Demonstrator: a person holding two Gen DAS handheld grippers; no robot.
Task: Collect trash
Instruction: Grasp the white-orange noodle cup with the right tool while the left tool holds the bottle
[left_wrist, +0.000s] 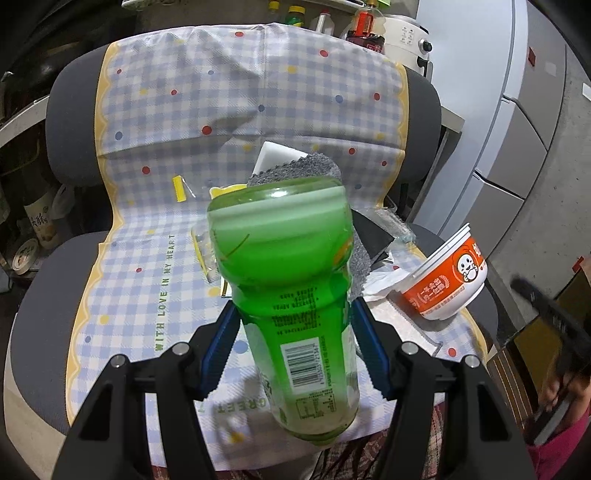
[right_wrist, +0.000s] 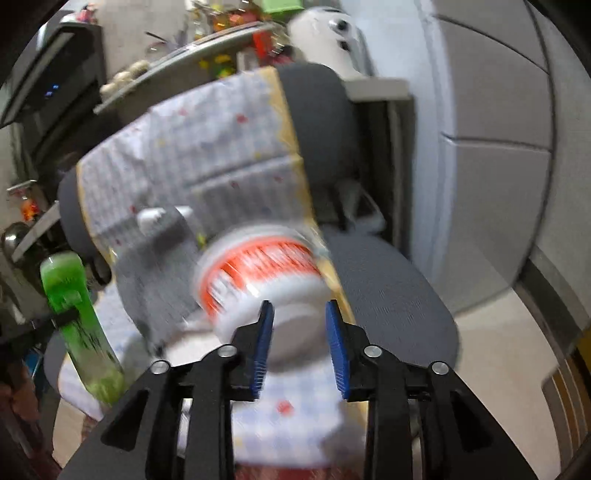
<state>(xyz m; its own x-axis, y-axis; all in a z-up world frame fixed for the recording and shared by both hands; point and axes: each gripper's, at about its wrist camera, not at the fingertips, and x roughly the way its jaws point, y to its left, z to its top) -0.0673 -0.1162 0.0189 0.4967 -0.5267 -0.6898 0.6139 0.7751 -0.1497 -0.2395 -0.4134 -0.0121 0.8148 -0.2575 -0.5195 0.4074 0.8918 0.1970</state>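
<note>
A: Quick pass. Left gripper first: we see its blue pads clamped on the green plastic bottle, one pad on each side of the lower body. The bottle's long axis runs up the middle of the left wrist frame, base toward the chair back, neck end toward the lens.

B: Agreed, that one's held and lifted off the chair cover. Now the instant noodle cup?

A: In the right wrist view it sits dead centre, just ahead of the right gripper. It lies tipped, white base toward the claw, orange band further up the frame. The frame is motion-blurred.

B: Jaws there?

A: Standing apart. The cup's base shows in the gap between the blue pads, but we can't see either pad pressing on it, so we call it unheld.

B: In the left wrist view the cup is at the right edge of the seat, tilted, rim toward upper left, right beside the white paper scrap.

A: So the right hand is clearly the nearer one, the left is busy anyway. Our judgement: the coming grab turns on that base lying straight ahead between the pads, cup axis roughly in line with the fingers. Risk is the base slipping out sideways.
</note>
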